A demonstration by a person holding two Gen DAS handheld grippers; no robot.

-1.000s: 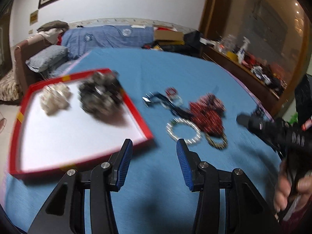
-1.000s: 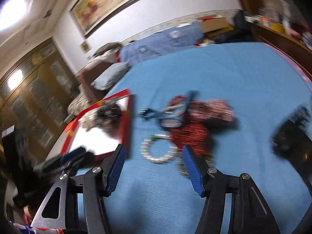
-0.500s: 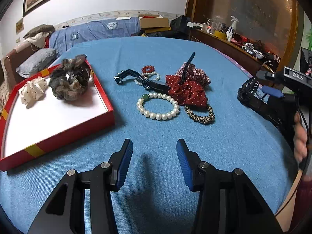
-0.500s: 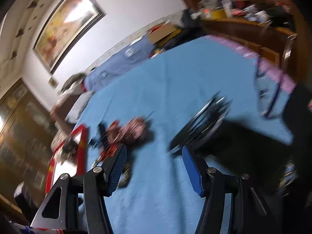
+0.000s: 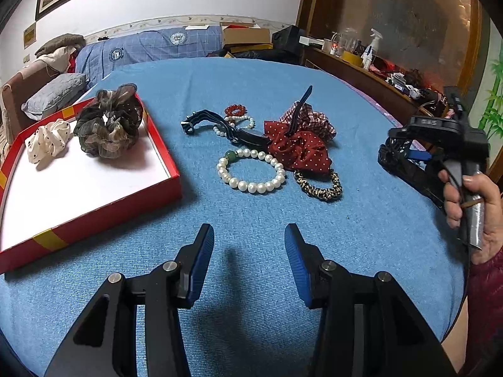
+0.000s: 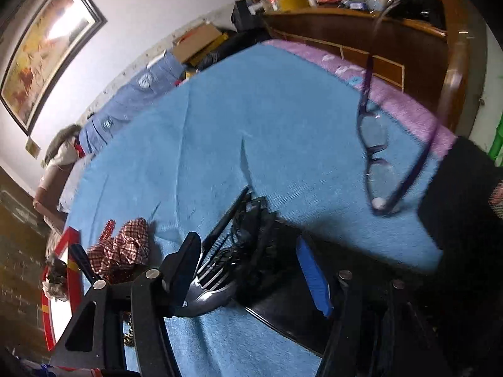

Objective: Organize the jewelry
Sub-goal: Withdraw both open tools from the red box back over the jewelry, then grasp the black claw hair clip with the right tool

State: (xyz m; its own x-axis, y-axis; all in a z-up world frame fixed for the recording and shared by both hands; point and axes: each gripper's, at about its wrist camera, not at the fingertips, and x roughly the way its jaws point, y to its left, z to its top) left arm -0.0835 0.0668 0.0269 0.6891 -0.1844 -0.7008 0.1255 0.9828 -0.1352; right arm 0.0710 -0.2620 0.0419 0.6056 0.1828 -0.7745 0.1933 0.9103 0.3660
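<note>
2 tongs (image 5: 249,260) (image 6: 248,270) angled downward, jaws apart.

No legible text; white marking on right gripper (image 5: 440,122) top too blurred to read

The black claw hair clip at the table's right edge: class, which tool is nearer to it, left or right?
Right. The right tool stands open right over the claw clip. The left tool sits far off, near the table's middle.

Right tongs (image 6: 248,270) wider, around hair claw (image 6: 232,251)
</note>
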